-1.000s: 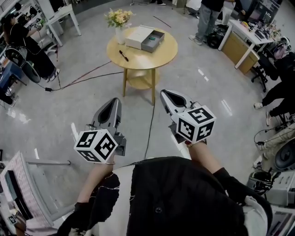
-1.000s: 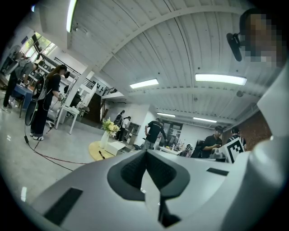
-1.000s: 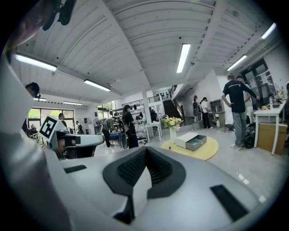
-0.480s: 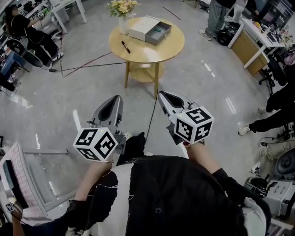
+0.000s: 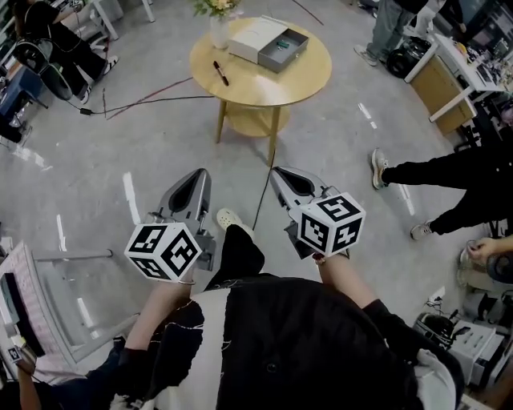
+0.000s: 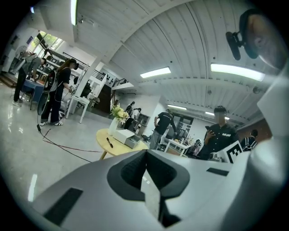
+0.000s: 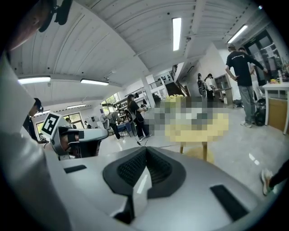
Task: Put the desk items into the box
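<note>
A round wooden table (image 5: 296, 76) stands ahead across the grey floor. On it lie an open box (image 5: 282, 50) with its white lid (image 5: 255, 38) beside it, a black pen (image 5: 220, 73) and a vase of flowers (image 5: 219, 26). The table (image 6: 103, 138) with the box (image 6: 128, 137) also shows far off in the left gripper view. My left gripper (image 5: 197, 178) and right gripper (image 5: 284, 173) are held side by side at waist height, well short of the table. Both are shut, with nothing between the jaws.
A black cable (image 5: 144, 104) runs over the floor to the table's foot. People stand and walk at the right (image 5: 449, 172) and the back. Desks line the right (image 5: 449, 72) and the left (image 5: 96, 12). A wire rack (image 5: 56, 304) is at my lower left.
The table has come nearer and slid up the head view as the person walks toward it. One foot now shows between the grippers. Both grippers stay shut.
</note>
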